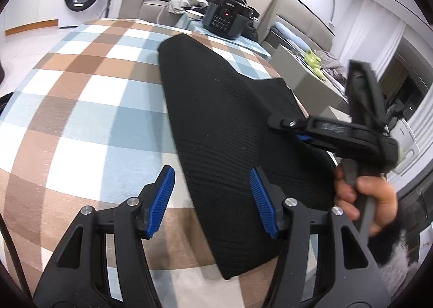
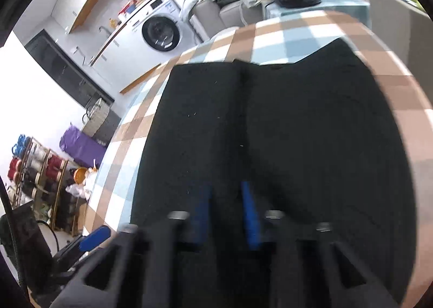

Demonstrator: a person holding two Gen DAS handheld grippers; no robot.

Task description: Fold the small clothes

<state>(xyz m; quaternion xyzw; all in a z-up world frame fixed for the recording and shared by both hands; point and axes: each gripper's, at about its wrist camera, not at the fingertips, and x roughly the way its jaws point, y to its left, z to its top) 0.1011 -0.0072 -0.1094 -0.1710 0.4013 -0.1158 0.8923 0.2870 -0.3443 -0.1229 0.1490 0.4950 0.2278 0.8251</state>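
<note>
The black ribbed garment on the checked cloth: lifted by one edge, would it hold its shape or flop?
The black ribbed garment would probably flop: it lies flat and follows the checked cloth beneath. Its ribbed knit looks fairly thick, so it may drape heavily rather than flutter. The texture probably grips well.

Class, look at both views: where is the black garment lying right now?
The black garment lies flat on the checked tablecloth, right of centre in the left wrist view, below both grippers.
</note>
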